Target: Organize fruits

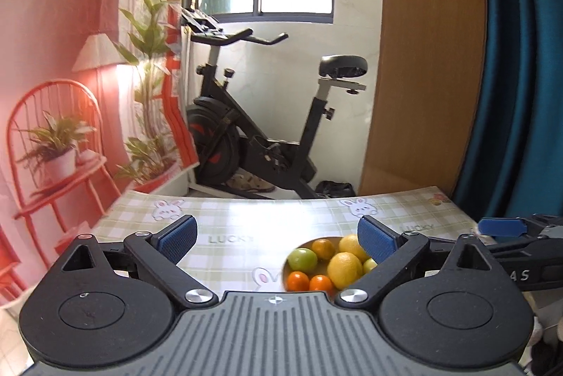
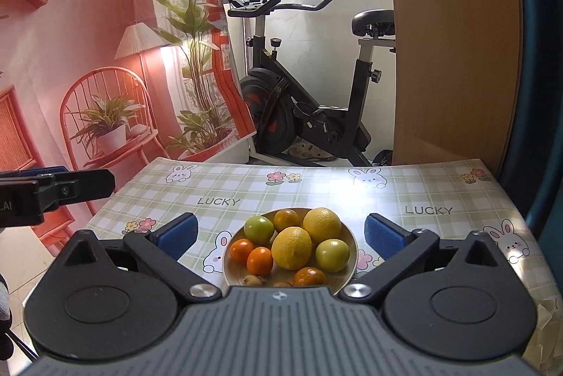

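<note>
Plate [image 2: 350,244] holds lemons [image 2: 291,248], oranges [image 2: 259,260], green fruits [image 2: 259,230]; both grippers' jaws apart.

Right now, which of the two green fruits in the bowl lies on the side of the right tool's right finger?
The green fruit right of the front lemon; the other green fruit sits at the bowl's far left.

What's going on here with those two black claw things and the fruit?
A person holds two grippers above a table. Both the left gripper and the right gripper are open and empty. A plate holds lemons, green fruits and oranges; none has been picked up.
</note>
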Available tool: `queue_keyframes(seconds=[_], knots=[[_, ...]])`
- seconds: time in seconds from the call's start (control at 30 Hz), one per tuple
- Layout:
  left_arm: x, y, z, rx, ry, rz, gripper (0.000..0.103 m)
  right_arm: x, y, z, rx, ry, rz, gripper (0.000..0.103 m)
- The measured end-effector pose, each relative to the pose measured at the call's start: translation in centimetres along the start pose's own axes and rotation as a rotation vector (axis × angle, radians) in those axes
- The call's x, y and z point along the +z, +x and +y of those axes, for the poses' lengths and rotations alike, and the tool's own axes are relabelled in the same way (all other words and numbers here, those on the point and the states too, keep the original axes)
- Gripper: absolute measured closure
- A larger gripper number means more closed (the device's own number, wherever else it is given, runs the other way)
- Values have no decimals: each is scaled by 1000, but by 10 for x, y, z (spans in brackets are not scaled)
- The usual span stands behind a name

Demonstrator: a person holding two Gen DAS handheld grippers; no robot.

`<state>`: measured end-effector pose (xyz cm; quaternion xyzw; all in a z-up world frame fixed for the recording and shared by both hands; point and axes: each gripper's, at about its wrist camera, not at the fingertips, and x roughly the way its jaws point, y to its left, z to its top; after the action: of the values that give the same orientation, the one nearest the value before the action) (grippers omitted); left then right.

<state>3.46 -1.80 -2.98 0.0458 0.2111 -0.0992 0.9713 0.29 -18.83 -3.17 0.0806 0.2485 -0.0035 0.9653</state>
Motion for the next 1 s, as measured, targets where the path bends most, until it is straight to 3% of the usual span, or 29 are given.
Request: queue_keyframes(seconds=[0.07, 0.23, 1.0], knots=[[1, -7, -3, 38, 23, -16, 4, 1, -6, 3, -1, 5, -6, 0], [8, -18, 8, -21, -33, -24, 4, 0, -16, 10, -19, -2, -7, 0], [3, -27, 14, -32, -79, -34, 4, 2, -29, 20, -48, -31, -33, 0]])
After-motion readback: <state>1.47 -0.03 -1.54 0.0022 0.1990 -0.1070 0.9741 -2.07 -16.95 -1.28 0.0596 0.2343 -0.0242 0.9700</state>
